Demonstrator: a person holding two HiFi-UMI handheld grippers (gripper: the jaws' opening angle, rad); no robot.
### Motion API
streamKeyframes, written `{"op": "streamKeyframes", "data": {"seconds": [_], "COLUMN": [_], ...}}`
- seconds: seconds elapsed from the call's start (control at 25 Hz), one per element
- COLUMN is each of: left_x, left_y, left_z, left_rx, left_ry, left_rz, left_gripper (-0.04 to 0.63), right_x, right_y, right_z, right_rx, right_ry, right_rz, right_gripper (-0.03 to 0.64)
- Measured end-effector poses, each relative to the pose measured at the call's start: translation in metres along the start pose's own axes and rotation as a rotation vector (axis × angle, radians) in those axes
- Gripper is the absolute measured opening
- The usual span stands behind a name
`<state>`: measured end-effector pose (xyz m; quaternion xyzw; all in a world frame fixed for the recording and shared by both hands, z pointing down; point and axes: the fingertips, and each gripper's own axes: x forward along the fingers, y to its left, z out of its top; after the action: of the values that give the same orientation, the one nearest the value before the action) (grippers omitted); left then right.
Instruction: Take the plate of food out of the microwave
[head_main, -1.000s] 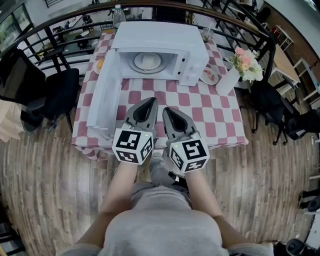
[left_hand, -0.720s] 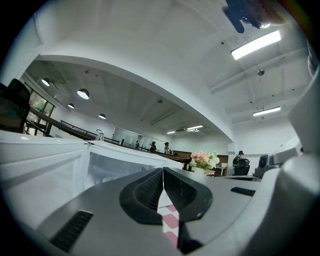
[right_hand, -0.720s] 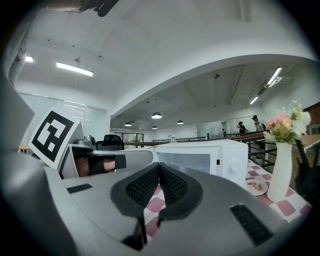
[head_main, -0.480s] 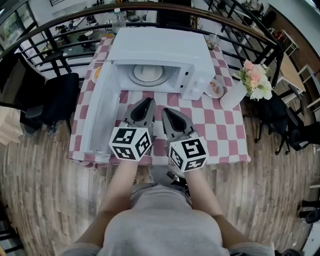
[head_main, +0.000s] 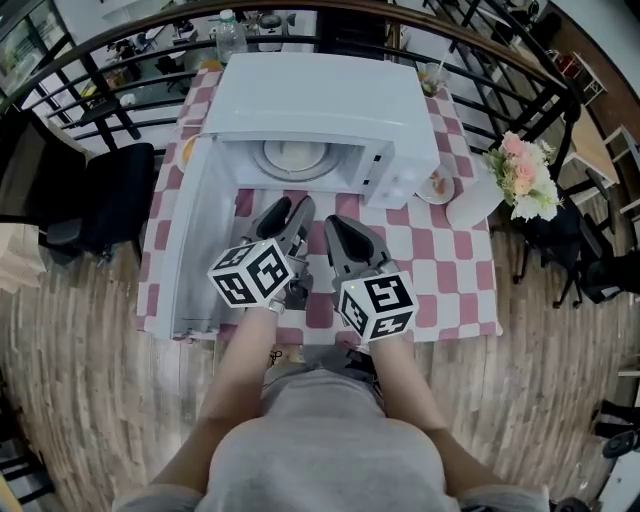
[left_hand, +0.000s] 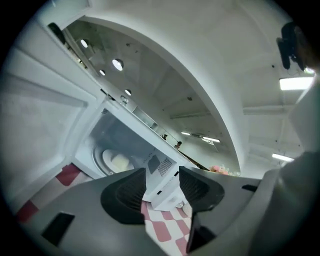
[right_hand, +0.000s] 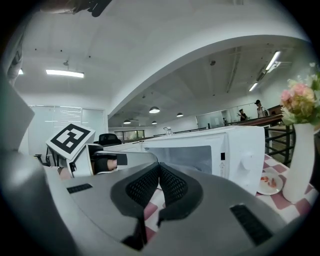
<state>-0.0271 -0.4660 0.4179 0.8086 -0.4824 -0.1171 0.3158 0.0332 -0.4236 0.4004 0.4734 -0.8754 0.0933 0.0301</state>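
The plate of food (head_main: 296, 155) was seen on the turntable inside the microwave (head_main: 320, 95), whose door (head_main: 195, 240) stood swung out to the left. The plate lay ahead of the left gripper (head_main: 290, 208), beyond its jaw tips and past the open cavity mouth. As the plate was round, no long axis had to be matched. The left gripper was judged the nearer of the two, its jaws being opened with nothing between them. The right gripper (head_main: 337, 224) was held just beside it over the checked tablecloth (head_main: 450, 260), its jaws pressed together on nothing. No brand name could be read on the microwave, and the marks on its control panel (right_hand: 223, 157) were too small to be made out. Only black-and-white square markers were shown on the gripper cubes (head_main: 378, 303)
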Motion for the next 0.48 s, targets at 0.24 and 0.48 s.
{"op": "streamKeyframes", "data": {"seconds": [0.24,0.48], "left_x": [0.026,0.049], "left_y": [0.031,0.066], "left_z": [-0.012,-0.024], "left_rx": [-0.232,-0.381], "left_ry": [0.047,0.034], "left_rz": [0.017,0.055], "left_gripper": [0.245,0.245], "right_x": [0.021,0.04], "right_y": [-0.015,-0.025], "right_z": [-0.004,-0.014], "right_rx": [0.034,0.062], "right_ry": [0.019,0.044], "right_rz": [0.001,0.004], "right_gripper": [0.023,0.023]}}
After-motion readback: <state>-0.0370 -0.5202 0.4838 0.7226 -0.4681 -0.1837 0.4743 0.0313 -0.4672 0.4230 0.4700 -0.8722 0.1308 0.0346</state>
